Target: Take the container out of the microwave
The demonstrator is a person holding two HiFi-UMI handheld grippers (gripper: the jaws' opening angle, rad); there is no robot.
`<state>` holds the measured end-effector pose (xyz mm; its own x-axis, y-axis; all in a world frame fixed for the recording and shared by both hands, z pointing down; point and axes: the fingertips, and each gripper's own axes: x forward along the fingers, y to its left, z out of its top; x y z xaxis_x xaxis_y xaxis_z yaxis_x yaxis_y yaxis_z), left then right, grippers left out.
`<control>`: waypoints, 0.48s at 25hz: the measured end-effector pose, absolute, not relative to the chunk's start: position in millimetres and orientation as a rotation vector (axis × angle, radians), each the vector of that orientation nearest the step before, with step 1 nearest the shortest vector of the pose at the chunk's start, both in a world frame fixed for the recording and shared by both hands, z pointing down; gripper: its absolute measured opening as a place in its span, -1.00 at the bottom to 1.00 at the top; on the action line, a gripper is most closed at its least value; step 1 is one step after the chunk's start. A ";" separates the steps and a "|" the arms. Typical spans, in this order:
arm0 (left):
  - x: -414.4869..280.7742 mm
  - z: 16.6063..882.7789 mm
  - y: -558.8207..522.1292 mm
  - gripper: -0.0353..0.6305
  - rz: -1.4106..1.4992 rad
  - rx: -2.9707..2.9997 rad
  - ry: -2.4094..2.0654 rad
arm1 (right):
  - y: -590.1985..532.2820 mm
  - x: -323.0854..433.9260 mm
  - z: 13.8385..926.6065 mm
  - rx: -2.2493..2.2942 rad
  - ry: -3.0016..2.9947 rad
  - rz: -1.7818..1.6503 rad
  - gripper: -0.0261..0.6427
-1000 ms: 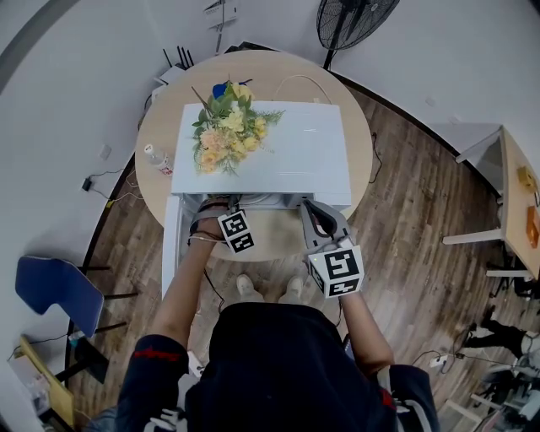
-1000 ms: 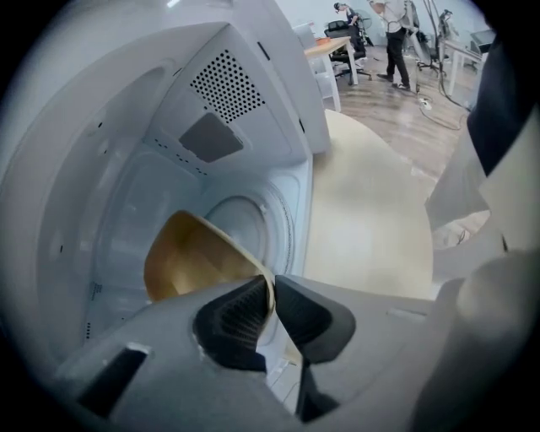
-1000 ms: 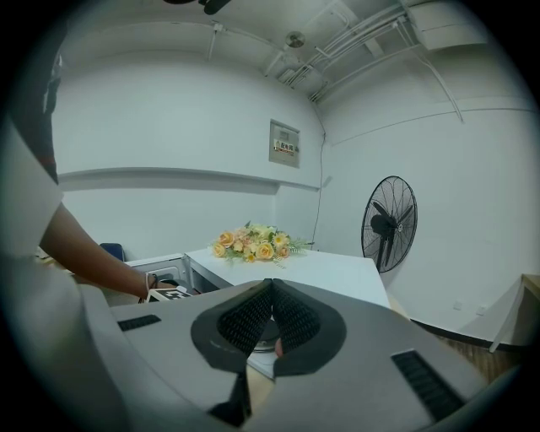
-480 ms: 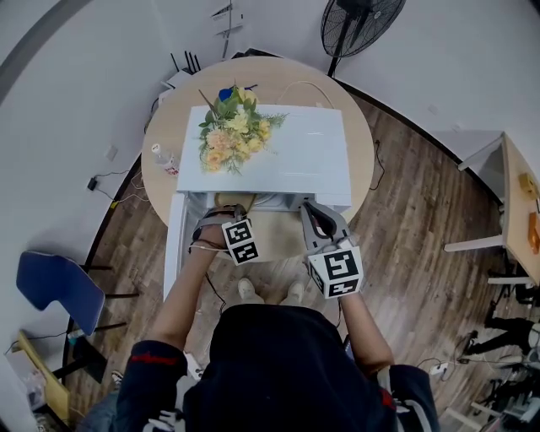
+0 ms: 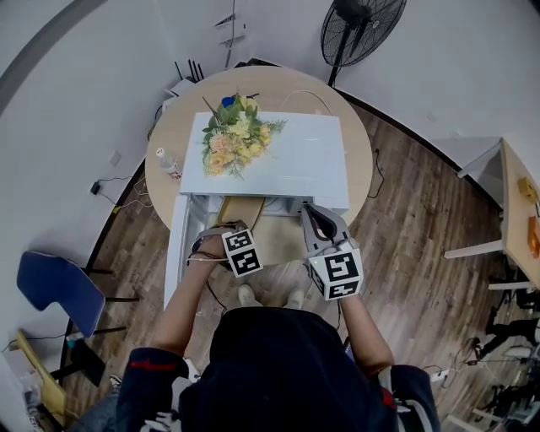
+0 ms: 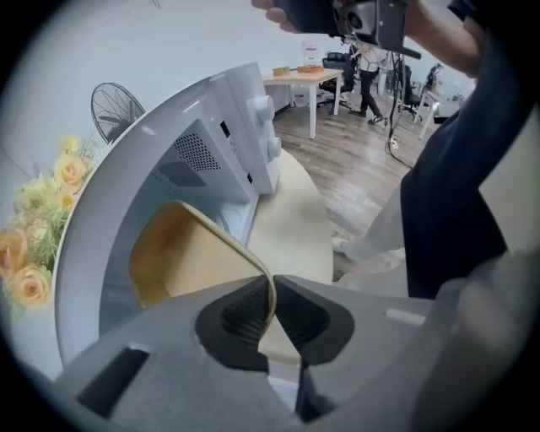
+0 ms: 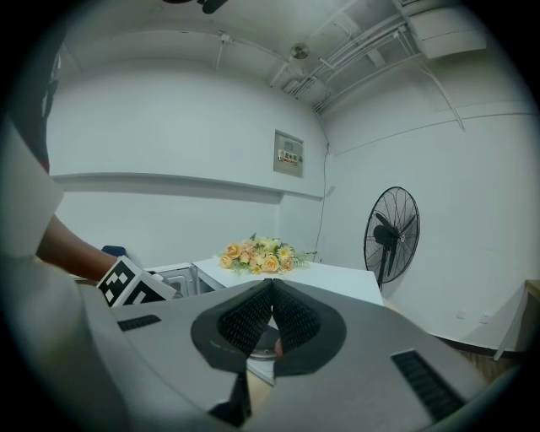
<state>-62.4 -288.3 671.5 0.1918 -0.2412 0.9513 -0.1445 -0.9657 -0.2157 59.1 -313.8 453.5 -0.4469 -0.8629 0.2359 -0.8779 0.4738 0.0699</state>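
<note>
A tan, shallow container (image 5: 239, 209) sticks out of the front of the white microwave (image 5: 297, 156), whose door (image 5: 175, 245) stands open to the left. My left gripper (image 5: 228, 229) points steeply down and is shut on the container's thin near rim (image 6: 268, 291). In the left gripper view the container (image 6: 190, 253) fills the space before the microwave's cavity (image 6: 169, 181). My right gripper (image 5: 310, 211) hovers at the microwave's right front corner, shut on nothing. In the right gripper view its pads (image 7: 253, 314) meet with nothing between them.
The microwave stands on a round wooden table (image 5: 283, 238), with a bunch of yellow flowers (image 5: 229, 139) lying on its top. A small bottle (image 5: 164, 160) stands at the table's left edge. A floor fan (image 5: 361, 21) is behind, a blue chair (image 5: 49, 285) at left, a desk (image 5: 516, 202) at right.
My left gripper has drawn back towards me and risen a little, pulling the tan container out of the microwave's cavity. The right gripper has stayed where it was.
</note>
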 end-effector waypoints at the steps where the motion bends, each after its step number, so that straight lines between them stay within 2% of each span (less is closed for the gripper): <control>1: -62.1 668.4 -283.2 -0.80 -1.918 -2.383 0.373 | -313.3 59.2 452.0 1.498 -2.486 0.088 -0.90; 12: -65.5 644.1 -235.5 -0.80 -1.949 -2.474 0.282 | -310.8 53.8 438.1 1.497 -2.515 0.051 -0.90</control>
<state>-65.5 -235.5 644.1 0.2245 -0.1272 0.9661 -0.1519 -0.9839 -0.0942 53.8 -310.8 438.1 -0.4598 -0.8650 0.2007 -0.8724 0.4822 0.0795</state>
